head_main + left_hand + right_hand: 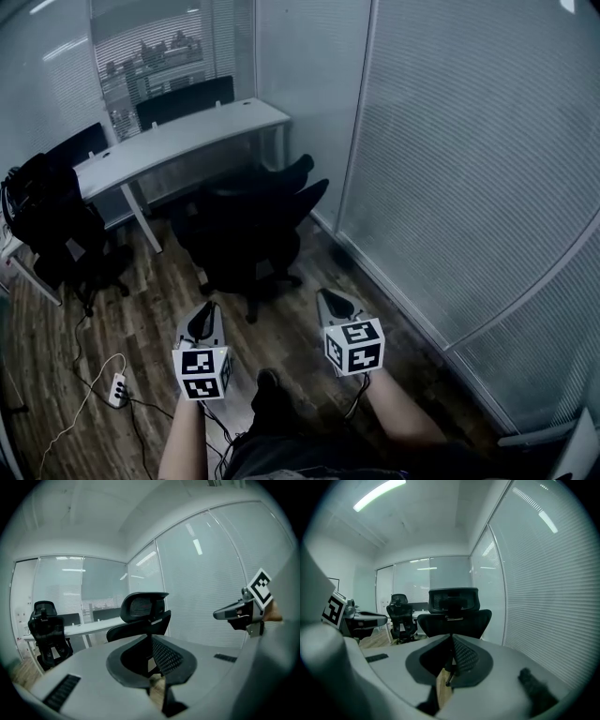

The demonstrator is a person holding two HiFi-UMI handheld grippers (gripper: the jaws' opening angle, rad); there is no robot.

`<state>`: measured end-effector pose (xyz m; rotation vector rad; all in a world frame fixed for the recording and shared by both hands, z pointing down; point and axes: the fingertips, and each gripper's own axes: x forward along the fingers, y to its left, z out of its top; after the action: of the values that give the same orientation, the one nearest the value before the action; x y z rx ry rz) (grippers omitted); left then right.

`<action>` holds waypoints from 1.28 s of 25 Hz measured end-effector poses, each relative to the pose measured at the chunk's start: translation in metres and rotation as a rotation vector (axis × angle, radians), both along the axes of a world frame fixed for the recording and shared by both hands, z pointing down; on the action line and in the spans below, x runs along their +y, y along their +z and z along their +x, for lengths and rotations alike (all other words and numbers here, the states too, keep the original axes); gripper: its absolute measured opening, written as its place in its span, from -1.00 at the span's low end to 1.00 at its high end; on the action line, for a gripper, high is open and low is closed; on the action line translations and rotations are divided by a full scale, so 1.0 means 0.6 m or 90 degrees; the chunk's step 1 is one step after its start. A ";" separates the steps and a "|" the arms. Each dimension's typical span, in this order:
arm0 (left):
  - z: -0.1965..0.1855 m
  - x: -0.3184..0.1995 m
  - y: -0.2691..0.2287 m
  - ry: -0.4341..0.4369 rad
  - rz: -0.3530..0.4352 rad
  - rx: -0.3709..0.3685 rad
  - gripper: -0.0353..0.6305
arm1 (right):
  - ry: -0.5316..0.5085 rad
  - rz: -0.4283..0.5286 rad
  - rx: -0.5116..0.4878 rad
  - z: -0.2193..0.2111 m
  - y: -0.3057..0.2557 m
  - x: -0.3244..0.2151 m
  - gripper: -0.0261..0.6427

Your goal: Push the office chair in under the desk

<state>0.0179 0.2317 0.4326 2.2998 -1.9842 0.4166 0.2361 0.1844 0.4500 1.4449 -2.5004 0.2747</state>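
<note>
A black office chair (251,230) stands pulled out from the white desk (178,141), its back turned to me. It fills the middle of the left gripper view (143,616) and of the right gripper view (453,616). My left gripper (203,317) is shut and empty, a short way in front of the chair's base. My right gripper (332,302) is also shut and empty, level with the left and a little right of the chair. Both point at the chair's back without touching it.
A second black chair (56,225) with a bag on it stands at the desk's left end. A glass wall with blinds (469,169) runs along the right. A power strip (117,389) and cables lie on the wooden floor at the lower left.
</note>
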 end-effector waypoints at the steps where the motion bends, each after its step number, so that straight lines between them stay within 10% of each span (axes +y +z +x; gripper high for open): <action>1: -0.004 -0.012 0.001 -0.003 0.004 0.001 -0.84 | 0.001 -0.001 0.006 -0.001 0.004 -0.010 -0.85; 20: -0.075 -0.280 0.023 0.018 0.036 -0.152 -0.09 | 0.014 -0.007 0.089 -0.048 0.029 -0.269 -0.81; 32: -0.108 -0.383 0.073 0.049 0.008 -0.387 0.06 | 0.066 0.031 0.259 -0.028 0.054 -0.405 -0.25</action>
<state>-0.0472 0.0016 0.4762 2.4645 -2.1179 1.2394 0.2190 -0.0586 0.4825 1.4782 -2.1224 -0.0598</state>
